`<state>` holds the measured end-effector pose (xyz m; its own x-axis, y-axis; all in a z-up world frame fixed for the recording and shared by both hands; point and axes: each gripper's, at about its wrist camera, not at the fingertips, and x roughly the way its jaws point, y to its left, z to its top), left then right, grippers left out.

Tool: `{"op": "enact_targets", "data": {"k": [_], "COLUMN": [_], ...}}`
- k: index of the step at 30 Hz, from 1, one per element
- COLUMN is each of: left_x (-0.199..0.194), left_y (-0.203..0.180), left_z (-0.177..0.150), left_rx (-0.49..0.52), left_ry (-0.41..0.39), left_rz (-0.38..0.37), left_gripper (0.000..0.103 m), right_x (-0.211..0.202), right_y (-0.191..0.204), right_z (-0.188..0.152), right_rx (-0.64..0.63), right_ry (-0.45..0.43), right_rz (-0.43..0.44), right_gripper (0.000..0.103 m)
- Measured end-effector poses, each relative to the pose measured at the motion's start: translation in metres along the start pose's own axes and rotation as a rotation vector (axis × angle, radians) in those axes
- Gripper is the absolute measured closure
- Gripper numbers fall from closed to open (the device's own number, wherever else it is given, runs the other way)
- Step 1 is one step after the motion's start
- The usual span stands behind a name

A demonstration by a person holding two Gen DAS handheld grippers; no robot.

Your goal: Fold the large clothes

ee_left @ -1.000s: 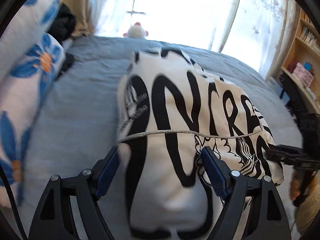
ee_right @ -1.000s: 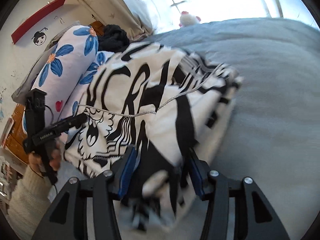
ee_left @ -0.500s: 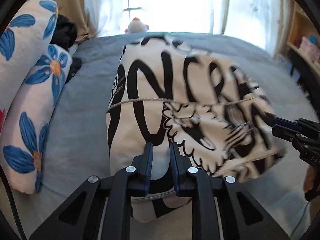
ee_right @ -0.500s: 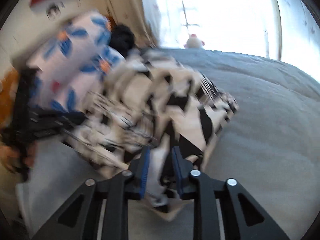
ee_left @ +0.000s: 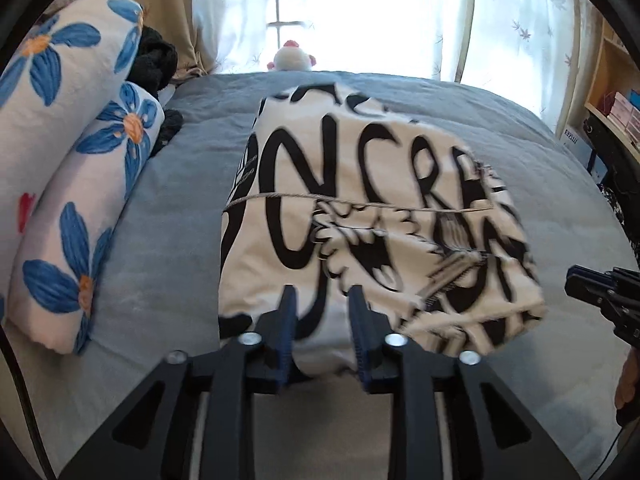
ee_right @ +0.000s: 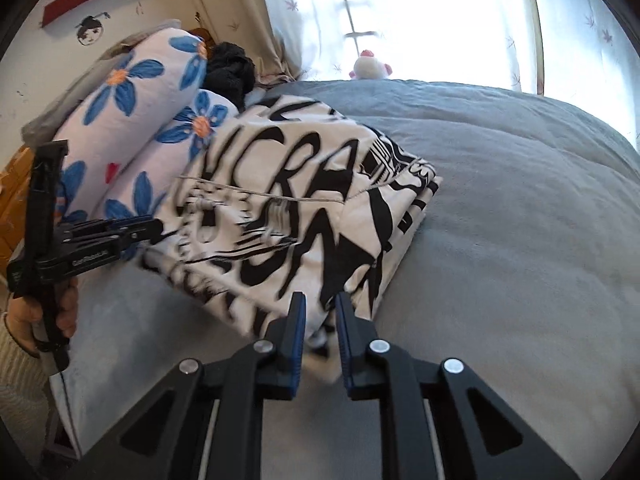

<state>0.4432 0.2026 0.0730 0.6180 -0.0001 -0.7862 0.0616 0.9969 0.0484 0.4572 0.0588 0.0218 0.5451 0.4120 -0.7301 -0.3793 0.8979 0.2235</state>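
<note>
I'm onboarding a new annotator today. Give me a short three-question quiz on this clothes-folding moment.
1. True or false: the black-and-white printed garment lies on a grey bedspread.
2. What flanks the garment on the left gripper's side? A) flowered pillows B) a laundry basket C) a chair
3. Name the small object at the bed's far edge by the window.

Key
1. True
2. A, flowered pillows
3. A white plush toy

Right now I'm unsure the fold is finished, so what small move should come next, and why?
Probably open both grippers and back off. The left gripper and right gripper each pinch the near edge of the garment, which already lies as a compact folded stack on the bed, so little seems left to fold.
</note>
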Motion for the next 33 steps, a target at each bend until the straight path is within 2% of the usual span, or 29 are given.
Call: {"op": "enact_targets", "data": {"k": [2,4,8,10,11,13,16,21,23,26,29,32,33], "left_x": [-0.022,-0.054,-0.104,-0.131,-0.145,-0.171,-0.205,-0.255,-0.269,-0.281,-0.291,-0.288,-0.285], "left_y": [-0.01,-0.024,-0.051,-0.069,-0.078,-0.095,-0.122,-0.166,-0.181,-0.202,-0.224,-0.244,-0.25], "left_z": [-0.002,-0.006,-0.015,-0.024,-0.03,-0.041,-0.059,-0.097,-0.112,-0.135,-0.162,-0.189,-0.198], "left_rx": [0.005,0.019,0.044,0.049,0.05,0.054,0.046,0.047,0.045,0.035,0.027,0.019,0.012], "left_ry": [-0.023,-0.059,-0.084,-0.082,-0.089,-0.101,-0.107,-0.125,-0.134,-0.138,-0.164,-0.163,-0.158], "left_rz": [0.0,0.01,0.002,0.006,0.006,-0.013,-0.032,-0.072,-0.071,-0.063,-0.051,0.009,0.028], "left_gripper": [0.051,0.036,0.028,0.019,0.018,0.017,0.016,0.016,0.016,0.012,0.01,0.007,0.007], "right_x": [-0.029,-0.053,-0.116,-0.144,-0.157,-0.188,-0.232,-0.293,-0.311,-0.325,-0.332,-0.333,-0.332], "right_y": [0.006,0.008,0.013,0.016,0.017,0.02,0.023,0.019,0.017,0.011,0.003,-0.006,-0.008], "right_z": [-0.003,-0.005,-0.015,-0.022,-0.026,-0.038,-0.058,-0.096,-0.112,-0.139,-0.167,-0.194,-0.202], "right_rx": [0.007,0.019,0.03,0.025,0.023,0.013,0.006,0.026,0.023,0.019,0.051,0.095,0.108], "right_ry": [-0.004,-0.01,-0.012,-0.008,-0.01,-0.016,-0.028,-0.038,-0.054,-0.068,-0.08,-0.094,-0.097], "right_rz": [-0.006,0.002,-0.036,-0.053,-0.06,-0.083,-0.102,-0.101,-0.128,-0.193,-0.211,-0.222,-0.23], "right_gripper": [0.087,0.087,0.086,0.078,0.074,0.057,0.042,0.04,0.039,0.034,0.034,0.031,0.026]}}
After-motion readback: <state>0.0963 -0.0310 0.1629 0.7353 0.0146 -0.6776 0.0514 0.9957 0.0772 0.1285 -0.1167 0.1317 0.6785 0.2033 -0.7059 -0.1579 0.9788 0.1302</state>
